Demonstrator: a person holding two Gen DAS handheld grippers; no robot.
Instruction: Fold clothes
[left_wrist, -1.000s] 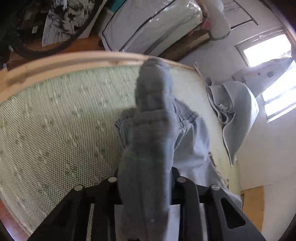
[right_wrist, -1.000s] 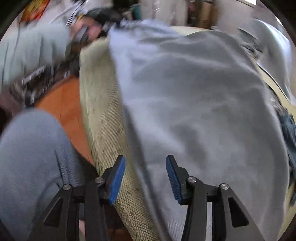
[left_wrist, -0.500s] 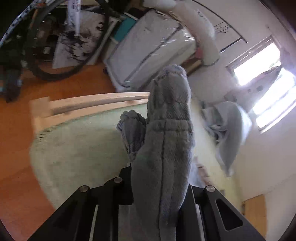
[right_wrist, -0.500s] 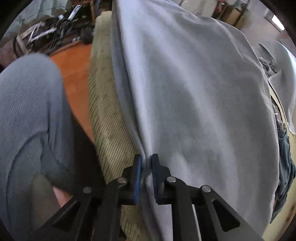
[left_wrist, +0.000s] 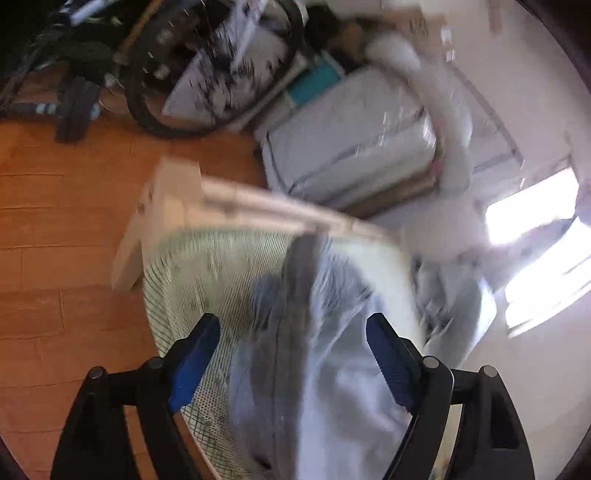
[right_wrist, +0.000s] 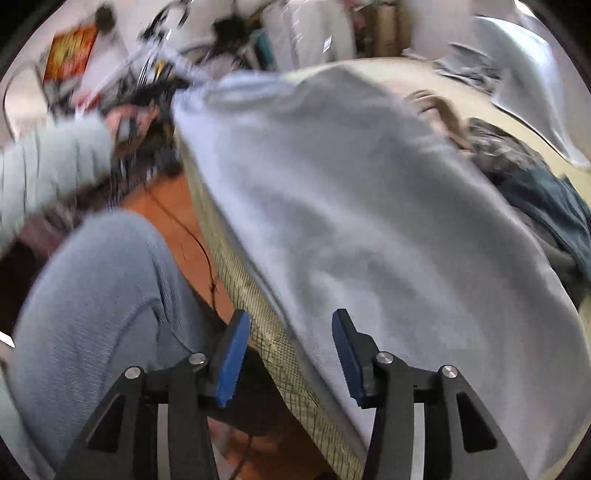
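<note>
Because the grey garment lies draped along the mattress edge, I hold my left gripper and right gripper spread wide, gripping nothing, one at each end, over its cloth.

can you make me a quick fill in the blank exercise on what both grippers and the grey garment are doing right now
1. The left gripper has its jaws ____, with nothing pinched between them.
2. The right gripper has its jaws ____ too.
3. The grey garment lies spread over the patterned ____.
4. Beside the bed the floor is made of ____.

Missing words: open; open; mattress; wood
</note>
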